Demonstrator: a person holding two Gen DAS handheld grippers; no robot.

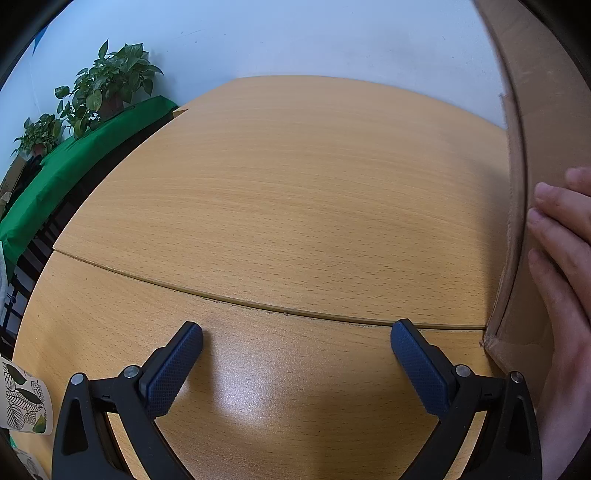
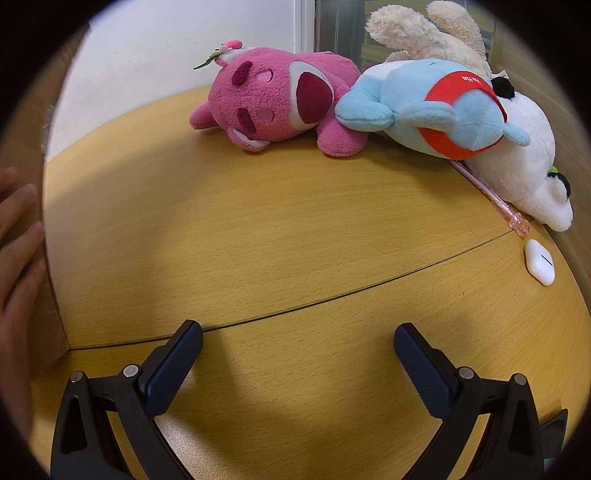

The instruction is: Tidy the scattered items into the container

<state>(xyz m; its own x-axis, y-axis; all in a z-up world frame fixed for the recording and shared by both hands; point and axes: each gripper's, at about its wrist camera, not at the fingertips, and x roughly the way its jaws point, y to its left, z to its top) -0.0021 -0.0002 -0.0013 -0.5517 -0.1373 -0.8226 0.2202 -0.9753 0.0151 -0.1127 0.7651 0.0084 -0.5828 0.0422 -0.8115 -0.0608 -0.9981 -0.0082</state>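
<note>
In the right wrist view a pink plush bear [image 2: 280,99], a blue plush with a red band [image 2: 436,107], a white plush [image 2: 524,158] and a cream plush [image 2: 428,29] lie bunched at the table's far right. A pink pen [image 2: 491,195] and a white earbud case [image 2: 540,261] lie beside them. My right gripper [image 2: 297,350] is open and empty, well short of the toys. A brown cardboard box stands at the right of the left wrist view [image 1: 532,155] and at the left of the right wrist view [image 2: 26,140]. My left gripper [image 1: 297,349] is open and empty over bare wood.
A bare hand rests against the box wall [image 1: 561,258], also seen in the right wrist view [image 2: 18,243]. A leaf-patterned paper cup [image 1: 24,398] stands at the near left. Potted plants [image 1: 107,81] sit on a green-covered bench [image 1: 74,162] beyond the wooden table [image 1: 295,192].
</note>
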